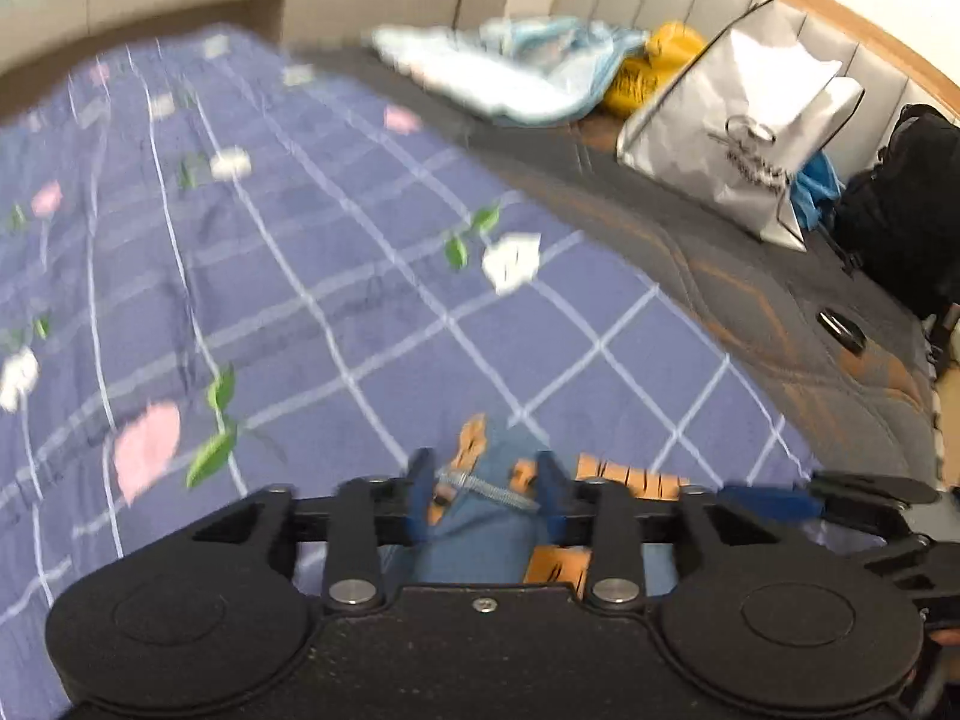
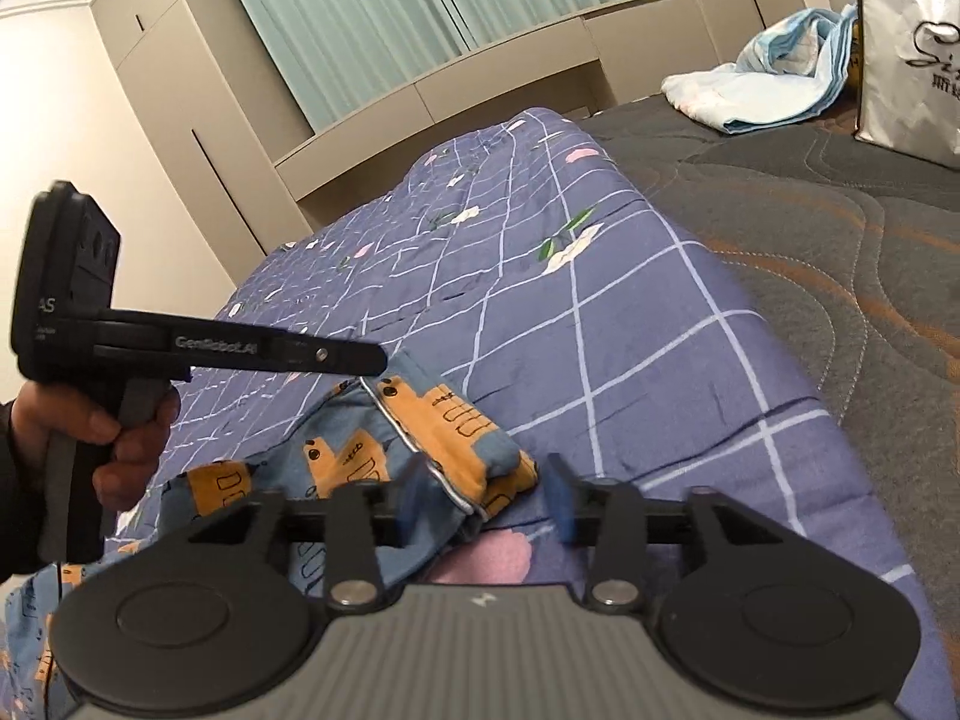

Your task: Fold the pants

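Observation:
The pants [image 2: 420,450] are blue with an orange print and lie bunched on the purple checked quilt [image 2: 630,372]. In the right wrist view my right gripper [image 2: 486,489] stands open, its blue fingers on either side of the pants' folded end. In the left wrist view my left gripper [image 1: 489,489] has the blue and orange pants [image 1: 480,534] between its blue fingers, which stand apart around the cloth. The left gripper's body [image 2: 198,348] shows at the left of the right wrist view, held by a hand, above the pants.
A grey quilted mattress [image 1: 720,276] lies beyond the quilt. On it stand a white shopping bag [image 1: 738,138], a light blue cloth heap [image 1: 510,72], a yellow bag [image 1: 654,66] and a black backpack [image 1: 900,204]. Cabinets and curtains [image 2: 384,30] stand behind the bed.

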Demonstrator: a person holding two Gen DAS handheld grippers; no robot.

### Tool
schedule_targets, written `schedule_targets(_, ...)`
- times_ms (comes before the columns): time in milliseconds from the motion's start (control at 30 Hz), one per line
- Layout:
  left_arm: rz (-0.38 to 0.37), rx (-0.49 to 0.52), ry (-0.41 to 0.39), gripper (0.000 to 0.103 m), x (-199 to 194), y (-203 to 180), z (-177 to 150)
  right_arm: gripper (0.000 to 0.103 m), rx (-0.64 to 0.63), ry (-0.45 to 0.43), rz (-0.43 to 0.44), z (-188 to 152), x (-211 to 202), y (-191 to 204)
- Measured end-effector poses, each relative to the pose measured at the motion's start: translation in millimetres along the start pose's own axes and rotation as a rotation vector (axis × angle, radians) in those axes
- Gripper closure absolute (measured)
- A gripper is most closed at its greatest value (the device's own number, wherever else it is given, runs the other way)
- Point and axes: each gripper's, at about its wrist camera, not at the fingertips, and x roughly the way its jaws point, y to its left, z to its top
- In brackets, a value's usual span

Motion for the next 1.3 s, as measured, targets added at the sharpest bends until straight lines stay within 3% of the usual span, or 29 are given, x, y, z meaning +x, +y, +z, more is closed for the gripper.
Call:
schedule_targets(133, -0.055, -0.067, 0.084, 0.057, 13.3, 22.3, 1.0, 0.037, 0.012, 0.046, 0.023, 0.0, 6.8, -5.4)
schedule_targets(300, -0.121, -0.185, 0.120, 0.061, 22.0, 36.8, 1.4, 0.039, 0.067, 0.082, 0.087, 3.6, 15.7, -11.7)
schedule_targets(400, -0.124, -0.194, 0.146, 0.065, 25.6, 35.0, 3.0, 0.049, 0.119, 0.073, 0.081, 3.7, 17.5, -16.0)
schedule_targets(467, -0.121, -0.208, 0.171, 0.079, 29.0, 33.2, 5.4, 0.056, 0.170, 0.058, 0.074, 2.1, 17.5, -20.6)
schedule_targets(567, -0.110, -0.240, 0.180, 0.089, 31.3, 27.6, 7.4, 0.067, 0.222, 0.038, 0.057, 0.2, 19.2, -22.7)
schedule_targets(633, -0.085, -0.226, 0.168, 0.091, 28.7, 20.6, 8.7, 0.081, 0.228, 0.021, 0.052, -0.8, 19.6, -20.8)
schedule_targets(733, -0.061, -0.188, 0.135, 0.092, 19.2, 7.9, 13.9, 0.087, 0.208, -0.019, 0.040, -0.4, 14.8, -16.2)
schedule_targets(1000, -0.118, -0.086, 0.054, 0.093, 15.4, -37.9, 36.9, 0.088, 0.167, -0.192, -0.040, 2.2, -29.3, -11.4)
schedule_targets(1167, -0.086, -0.057, 0.108, 0.092, 51.9, -49.5, 29.0, 0.088, 0.190, -0.145, -0.083, 2.4, -26.3, -26.1)
schedule_targets(1300, -0.090, -0.069, 0.088, 0.090, 62.9, -43.7, 18.3, 0.088, 0.189, -0.104, -0.110, -0.9, -18.6, -31.2)
